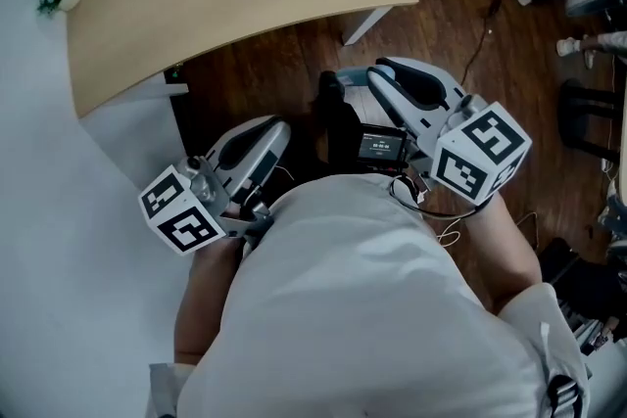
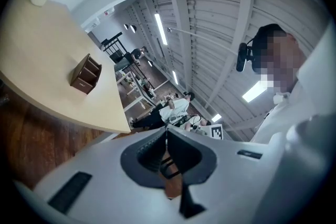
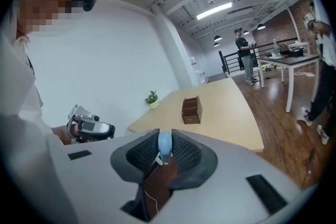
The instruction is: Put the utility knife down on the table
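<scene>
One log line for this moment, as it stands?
right gripper: shut on utility knife | left gripper: shut, empty | table: ahead, knife not yet down

No word, brand or number can be read anywhere. The only signs are black-and-white square markers, on the lower-left cube [image 1: 181, 210] and the right-hand cube [image 1: 480, 155] in the head view. One more marker [image 2: 216, 132] shows right of centre in the left gripper view. A small dark screen [image 1: 380, 147] at the head view's centre carries pale characters too small to read.
</scene>
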Tool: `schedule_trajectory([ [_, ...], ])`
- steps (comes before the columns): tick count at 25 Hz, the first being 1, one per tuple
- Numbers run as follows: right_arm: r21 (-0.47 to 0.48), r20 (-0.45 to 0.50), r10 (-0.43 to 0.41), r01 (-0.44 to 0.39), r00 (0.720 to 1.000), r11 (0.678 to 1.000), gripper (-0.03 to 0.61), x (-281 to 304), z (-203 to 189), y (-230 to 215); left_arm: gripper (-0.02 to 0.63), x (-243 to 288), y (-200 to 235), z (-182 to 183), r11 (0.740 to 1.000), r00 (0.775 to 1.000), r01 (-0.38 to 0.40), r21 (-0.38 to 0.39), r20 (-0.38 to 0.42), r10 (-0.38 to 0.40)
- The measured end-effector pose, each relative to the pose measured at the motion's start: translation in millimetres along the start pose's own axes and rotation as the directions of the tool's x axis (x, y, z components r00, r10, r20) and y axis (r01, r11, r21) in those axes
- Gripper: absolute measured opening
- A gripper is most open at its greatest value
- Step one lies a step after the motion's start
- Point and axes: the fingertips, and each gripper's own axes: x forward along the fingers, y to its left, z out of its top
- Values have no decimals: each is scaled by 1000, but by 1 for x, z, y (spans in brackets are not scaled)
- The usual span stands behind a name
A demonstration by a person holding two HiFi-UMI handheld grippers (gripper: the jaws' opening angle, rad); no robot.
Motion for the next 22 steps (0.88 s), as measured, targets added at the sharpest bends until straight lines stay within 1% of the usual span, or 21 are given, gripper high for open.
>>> schedule_trajectory([
  [5,-58,-25,87,-88,996,994,71,44,37,-33,3,30,25,45,998,997,-63,14,50,62],
  [10,-139,-73,122,-131,990,982,71,74,62,-70,3,64,40,79,995,990,-103,10,96,101],
  [15,-159,-114,173,-190,978,969,71,99,72,-92,3,84,51,99,989,980,-146,-2,133,145],
  [20,-177,-133,195,-217,972,960,71,118,79,-97,3,82,57,108,985,972,-172,-16,160,173],
  [22,-212,-139,190,-217,972,953,71,127,81,-98,3,81,59,111,985,971,-174,-21,166,175],
])
